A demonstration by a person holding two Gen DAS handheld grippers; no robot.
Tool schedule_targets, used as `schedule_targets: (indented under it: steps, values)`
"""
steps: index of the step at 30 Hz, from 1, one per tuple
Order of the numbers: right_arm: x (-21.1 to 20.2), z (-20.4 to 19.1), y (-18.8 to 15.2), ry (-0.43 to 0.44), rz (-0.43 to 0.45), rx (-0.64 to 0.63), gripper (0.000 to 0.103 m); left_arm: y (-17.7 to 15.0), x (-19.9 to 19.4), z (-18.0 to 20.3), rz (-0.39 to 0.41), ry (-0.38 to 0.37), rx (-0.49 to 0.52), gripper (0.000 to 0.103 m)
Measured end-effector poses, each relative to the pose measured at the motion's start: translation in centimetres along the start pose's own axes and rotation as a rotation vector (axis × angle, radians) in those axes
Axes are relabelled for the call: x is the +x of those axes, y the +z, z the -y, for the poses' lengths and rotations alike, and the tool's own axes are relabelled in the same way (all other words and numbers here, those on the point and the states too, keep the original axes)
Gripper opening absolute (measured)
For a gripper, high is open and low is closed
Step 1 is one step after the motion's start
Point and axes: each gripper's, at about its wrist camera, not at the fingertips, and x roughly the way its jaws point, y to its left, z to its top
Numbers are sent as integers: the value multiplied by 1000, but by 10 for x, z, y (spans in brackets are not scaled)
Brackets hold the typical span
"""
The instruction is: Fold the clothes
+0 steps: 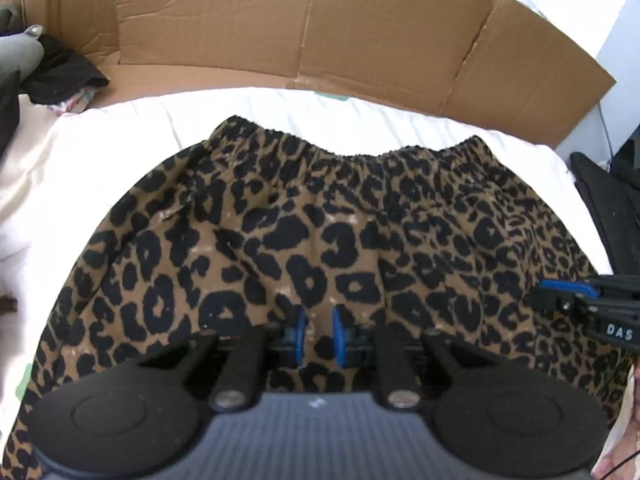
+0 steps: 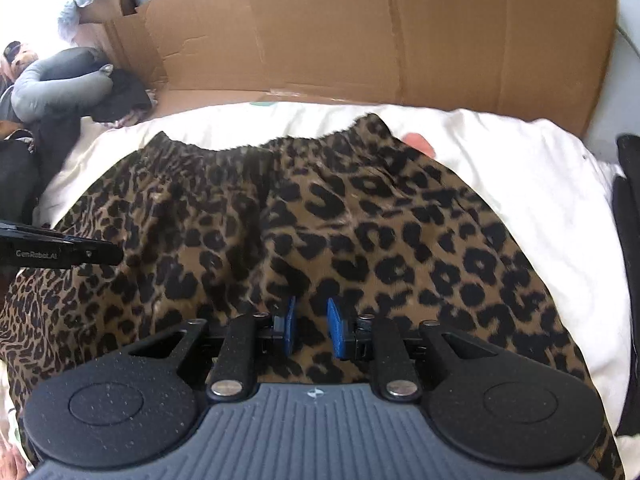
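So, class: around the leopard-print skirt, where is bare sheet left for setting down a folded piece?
Bare white sheet lies right of the leopard-print skirt, up to the dark items at the edge. A narrow strip runs between the waistband and the cardboard. The far-left corner is crowded with a clothes pile.

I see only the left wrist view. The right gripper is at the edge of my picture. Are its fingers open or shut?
Observer: Open. The right gripper has its jaws standing apart, and the leopard skirt shows in the gap.
Operator: Is there anything near the right end of the waistband?
Observer: Yes, a small pink thing peeks out beside it on the white sheet. I cannot tell what it is.
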Motion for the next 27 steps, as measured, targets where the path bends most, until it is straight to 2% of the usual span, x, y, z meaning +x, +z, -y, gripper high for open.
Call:
schedule_targets:
  steps: [6, 11, 19, 21, 23, 25, 27]
  values:
    - [13, -17, 10, 34, -14, -20, 24, 4, -3, 5, 15, -26, -4, 16]
    - [35, -20, 6, 39, -73, -5, 24, 9, -3, 17, 25, -65, 10, 16]
    - [28, -21, -2, 60, -78, 24, 23, 15, 7, 52, 31, -128, 90, 16]
    - [25, -21, -6, 65, -80, 34, 23, 15, 12, 61, 23, -140, 117, 23]
    - [22, -21, -9, 68, -82, 41, 23, 14, 21, 68, 0, -146, 143, 46]
    - [19, -23, -12, 70, -83, 37, 23, 11, 29, 73, -15, -115, 182, 40]
    - [16, -24, -15, 71, -83, 26, 23, 8, 35, 74, -17, -88, 201, 38]
